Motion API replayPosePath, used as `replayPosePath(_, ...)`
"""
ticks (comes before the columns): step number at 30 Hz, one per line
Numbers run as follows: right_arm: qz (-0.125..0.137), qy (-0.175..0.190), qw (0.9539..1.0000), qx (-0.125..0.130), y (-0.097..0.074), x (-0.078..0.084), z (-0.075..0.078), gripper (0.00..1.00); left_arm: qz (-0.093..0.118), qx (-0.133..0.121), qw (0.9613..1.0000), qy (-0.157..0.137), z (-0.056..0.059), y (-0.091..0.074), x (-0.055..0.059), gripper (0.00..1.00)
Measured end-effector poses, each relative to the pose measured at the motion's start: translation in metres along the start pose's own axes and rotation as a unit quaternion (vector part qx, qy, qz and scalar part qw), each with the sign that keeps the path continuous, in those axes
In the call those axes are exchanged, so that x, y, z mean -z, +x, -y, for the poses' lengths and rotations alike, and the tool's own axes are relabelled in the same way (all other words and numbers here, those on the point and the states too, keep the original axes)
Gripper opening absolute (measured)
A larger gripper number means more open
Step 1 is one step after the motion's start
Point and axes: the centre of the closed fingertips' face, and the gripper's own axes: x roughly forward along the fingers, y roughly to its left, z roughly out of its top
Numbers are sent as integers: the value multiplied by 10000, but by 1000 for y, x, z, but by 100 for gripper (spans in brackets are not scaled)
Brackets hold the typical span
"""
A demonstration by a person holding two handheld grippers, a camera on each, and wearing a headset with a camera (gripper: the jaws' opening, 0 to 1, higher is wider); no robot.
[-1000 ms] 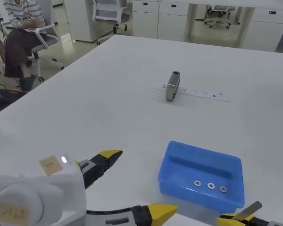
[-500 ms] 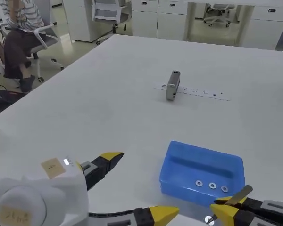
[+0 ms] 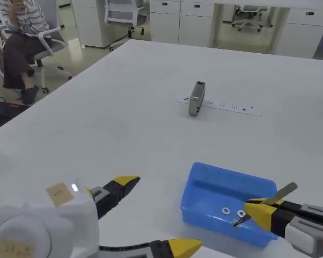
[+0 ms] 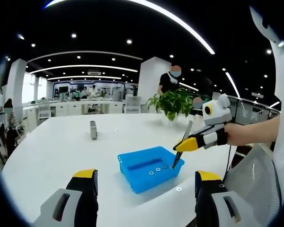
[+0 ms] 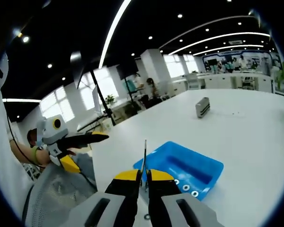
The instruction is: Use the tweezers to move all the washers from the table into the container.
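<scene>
Tweezers [image 3: 285,191], pinched in closed fingers of right gripper [image 3: 258,209], lifted off bench [image 3: 124,107] to above container [image 3: 231,174]; left gripper [image 3: 161,213] fingers spread. Probably drop next; one washer [image 4: 179,189] left outside

- You are working over a broad white surface [image 3: 124,107] that reaches far ahead and out to both sides.
- A blue rectangular plastic container [image 3: 202,212] rests on it close to you, right of the middle in the head view.
- Farther out, a small grey rectangular block [image 3: 197,98] stands upright on its narrow edge, well apart from the container.
- A flat white strip with small dark marks [image 3: 231,106] lies on the surface, touching the block and running off to its right.
- One small silver metal washer [image 4: 179,189] lies on the bare surface just beside the container's near corner.
</scene>
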Motion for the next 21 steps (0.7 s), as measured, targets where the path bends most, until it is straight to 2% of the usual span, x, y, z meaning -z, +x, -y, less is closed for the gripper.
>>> replayPosePath(7,-53,-14,10000,-40,9,-4,5,2,-4,-8,10000,-2,-1,0,0,85)
replayPosePath(21,-262,34,9997,8,43,-7,30,2,-72,38,9999,62,1,0,3,84)
